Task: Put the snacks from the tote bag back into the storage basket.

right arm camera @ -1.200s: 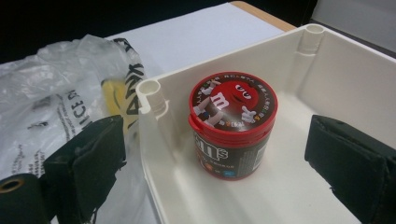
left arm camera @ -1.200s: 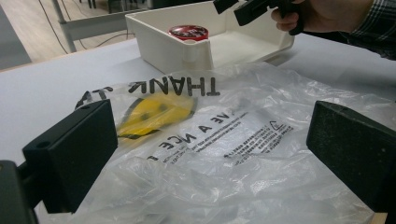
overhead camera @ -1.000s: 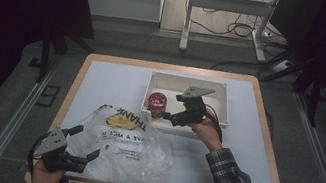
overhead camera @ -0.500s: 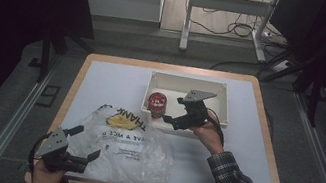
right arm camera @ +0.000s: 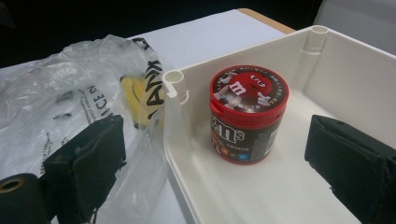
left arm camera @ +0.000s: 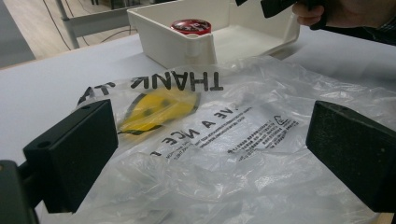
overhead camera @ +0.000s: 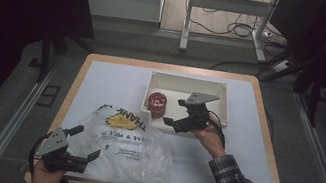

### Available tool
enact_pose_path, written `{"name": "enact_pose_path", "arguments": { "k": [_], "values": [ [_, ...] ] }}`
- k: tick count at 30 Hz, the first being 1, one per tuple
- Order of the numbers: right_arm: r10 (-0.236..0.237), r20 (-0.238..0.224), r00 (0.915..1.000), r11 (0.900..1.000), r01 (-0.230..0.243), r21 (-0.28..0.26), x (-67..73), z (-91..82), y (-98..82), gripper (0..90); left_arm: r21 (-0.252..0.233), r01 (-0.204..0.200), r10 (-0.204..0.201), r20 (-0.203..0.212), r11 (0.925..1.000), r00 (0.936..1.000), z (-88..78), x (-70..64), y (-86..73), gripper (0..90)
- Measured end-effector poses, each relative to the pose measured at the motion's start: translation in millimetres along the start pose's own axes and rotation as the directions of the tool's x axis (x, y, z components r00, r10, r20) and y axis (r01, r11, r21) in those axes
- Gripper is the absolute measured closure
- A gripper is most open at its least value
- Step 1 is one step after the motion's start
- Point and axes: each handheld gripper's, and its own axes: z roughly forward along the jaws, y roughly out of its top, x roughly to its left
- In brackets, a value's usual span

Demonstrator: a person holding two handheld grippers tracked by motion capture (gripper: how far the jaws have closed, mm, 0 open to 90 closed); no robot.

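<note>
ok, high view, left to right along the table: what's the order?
left gripper → plastic bag → red candy tub in the white tray → right gripper, open, at the tray's near edge.

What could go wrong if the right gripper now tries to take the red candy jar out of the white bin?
Two risks, I think. The candy jar stands close to a corner of the white bin, and one jaw of the open right gripper sits outside the wall, so it may hit the rim. Also, the plastic bag lies flat against the bin; the open left gripper has not gripped it, so its mouth may stay closed.
</note>
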Motion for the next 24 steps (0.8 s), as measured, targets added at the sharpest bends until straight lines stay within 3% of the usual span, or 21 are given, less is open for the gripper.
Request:
{"name": "enact_pose_path", "arguments": {
  "k": [24],
  "values": [
    [0.014,-0.008,0.9999,1.0,-0.014,-0.026,13.5,-19.2,-8.8,5.6,0.01,-0.014,0.014,-0.025,0.9999,0.9996,0.0,-1.1,0.6,1.4]
  ]
}}
